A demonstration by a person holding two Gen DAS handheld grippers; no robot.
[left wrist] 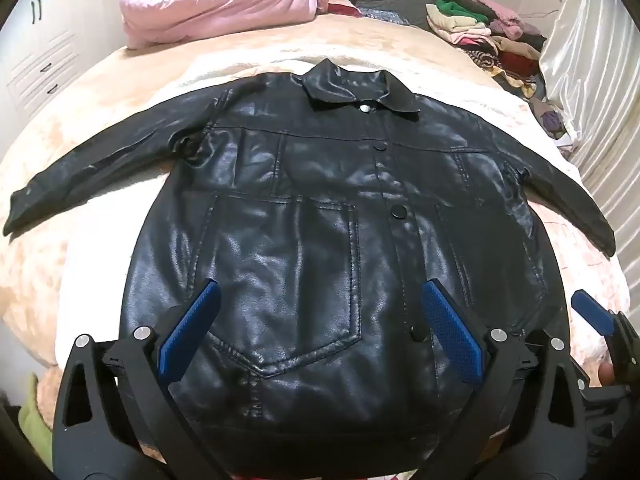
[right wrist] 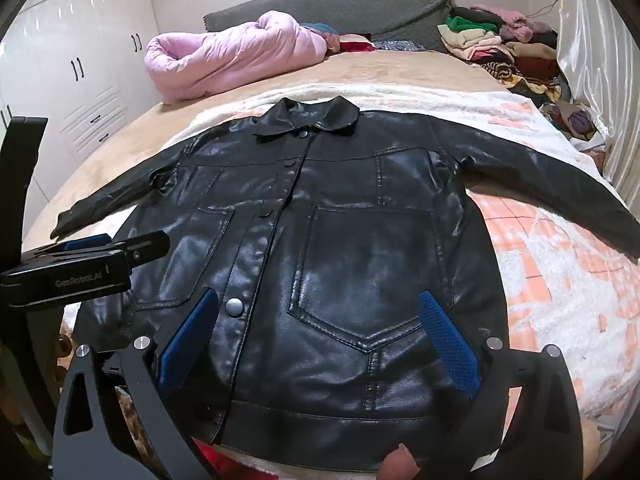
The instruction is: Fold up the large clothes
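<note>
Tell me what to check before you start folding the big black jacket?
1. Jacket lying flat, front up, on the bed: ok.
2. Both sleeves spread out sideways: ok.
3. Front buttoned shut: ok.
4. Left gripper open and empty: ok.
5. Right gripper open and empty: ok.
6. Pink quilt and clothes pile well clear of the jacket: ok.
</note>
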